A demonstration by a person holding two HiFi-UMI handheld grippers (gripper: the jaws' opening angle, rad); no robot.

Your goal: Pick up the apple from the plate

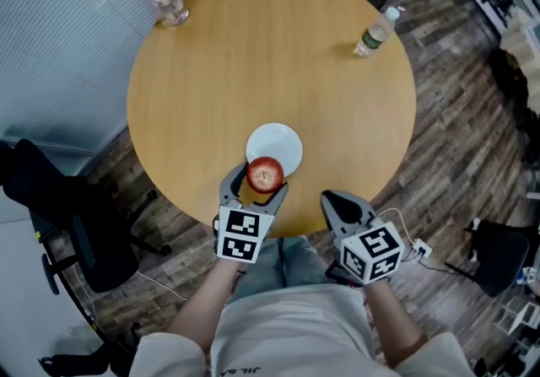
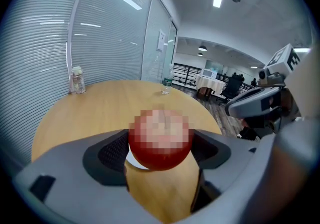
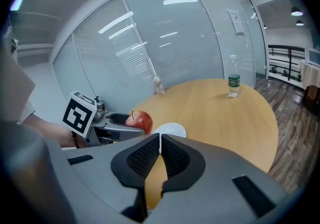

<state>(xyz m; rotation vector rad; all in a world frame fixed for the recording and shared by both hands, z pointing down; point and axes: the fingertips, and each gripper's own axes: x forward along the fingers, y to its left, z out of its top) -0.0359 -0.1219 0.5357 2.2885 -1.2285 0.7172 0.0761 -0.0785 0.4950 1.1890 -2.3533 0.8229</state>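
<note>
A red apple is held in my left gripper, whose jaws are shut on its two sides. The apple hangs above the near edge of the small white plate, which lies bare on the round wooden table. In the left gripper view the apple fills the gap between the jaws, with a sliver of the plate below it. My right gripper is shut with nothing in it, at the table's near edge right of the plate. The right gripper view shows the apple and plate.
A glass jar stands at the table's far left edge and a water bottle at the far right. A black office chair is on the floor to the left. Another dark chair stands at the right.
</note>
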